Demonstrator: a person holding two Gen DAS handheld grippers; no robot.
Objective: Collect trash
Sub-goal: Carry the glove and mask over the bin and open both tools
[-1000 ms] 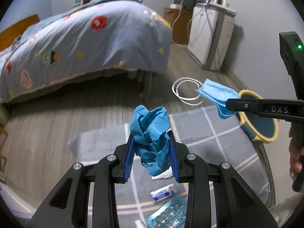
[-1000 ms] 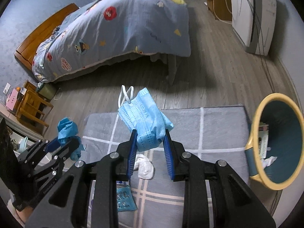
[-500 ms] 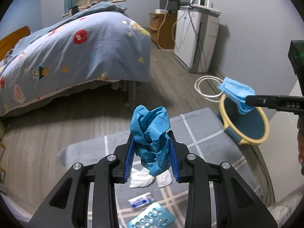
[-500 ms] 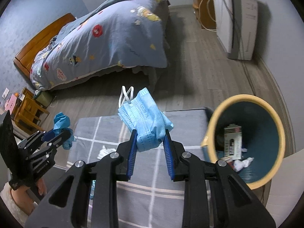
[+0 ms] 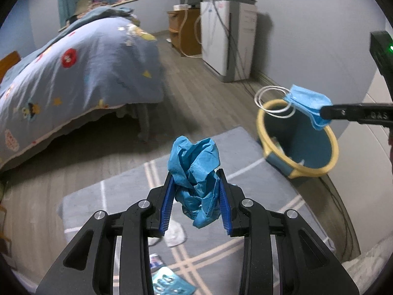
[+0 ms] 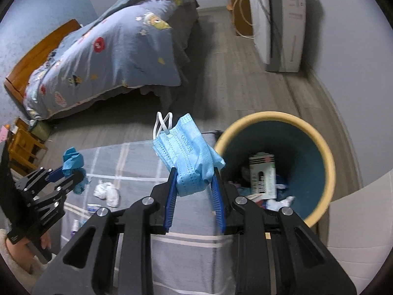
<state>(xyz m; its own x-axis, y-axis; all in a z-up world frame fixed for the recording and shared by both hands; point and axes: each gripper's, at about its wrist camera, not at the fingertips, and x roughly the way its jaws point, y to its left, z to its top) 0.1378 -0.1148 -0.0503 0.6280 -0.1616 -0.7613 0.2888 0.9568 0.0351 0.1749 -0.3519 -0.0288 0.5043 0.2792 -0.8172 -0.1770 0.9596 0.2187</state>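
Both tools have swung toward the round yellow-rimmed teal plastic bin point(image 6: 316, 145): right tool point(image 6: 194, 182) clenches a pleated blue face mask point(image 6: 186, 157) beside its rim; left tool point(image 5: 195, 191) grips crumpled blue paper point(image 5: 194, 164) above the grey rug point(image 5: 118, 196).

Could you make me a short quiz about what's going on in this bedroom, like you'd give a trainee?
1. True or false: the left tongs are empty.
2. Which item do the right tongs grip? A) white tissue B) face mask C) pill pack
3. Which held item is closer to the yellow-rimmed bin?

Key
1. False: they are shut on a crumpled blue wad.
2. B.
3. The face mask: in the left view it hangs at the bin's rim, while the wad is over the grey rug.
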